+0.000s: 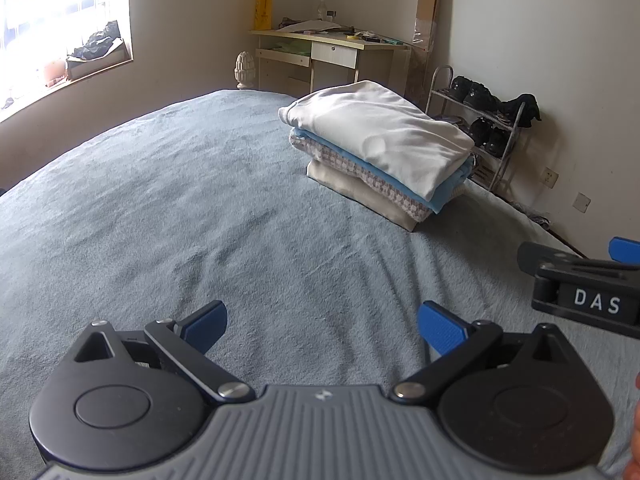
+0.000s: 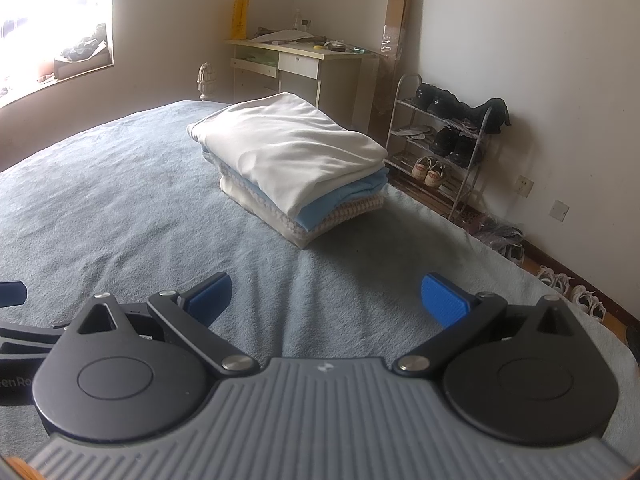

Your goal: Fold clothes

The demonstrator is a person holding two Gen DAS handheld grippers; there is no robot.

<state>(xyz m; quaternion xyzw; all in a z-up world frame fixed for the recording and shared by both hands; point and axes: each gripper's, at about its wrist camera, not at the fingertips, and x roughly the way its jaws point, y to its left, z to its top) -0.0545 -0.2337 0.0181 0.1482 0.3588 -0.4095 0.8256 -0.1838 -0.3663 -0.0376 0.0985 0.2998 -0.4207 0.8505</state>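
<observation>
Both sets of jaws stand wide apart and hold nothing at all. Over on the left, bright light pours through the window (image 1: 60, 28), with dark clutter on its sill. The left gripper (image 1: 322, 326) hovers low above the grey-blue bedspread (image 1: 180, 208), its blue pads (image 1: 208, 322) splayed out with only fabric showing between them. Across the middle, that bedspread looks fairly smooth, with soft creases fanning out near the grippers.

Further back sits the pale desk (image 1: 332, 50) against the far wall, cluttered on top, a yellow item standing at its left end and a white ornament (image 1: 245, 72) on the floor beside it.

Now the main attraction: the stack of folded clothes (image 1: 380, 148) rests on the far right part of the bed, well apart from both grippers. A white garment (image 2: 288, 148) lies on top, neatly folded but gently rumpled, draping over the front edge. Beneath it peeks a light blue layer (image 2: 344, 196), then a checked or knitted piece, then a cream one at the bottom.

The right gripper (image 2: 326, 300) hangs just beside its partner, equally splayed. Behind the stack, by the right wall, a wire shoe rack (image 2: 440, 148) holds dark and light shoes.
</observation>
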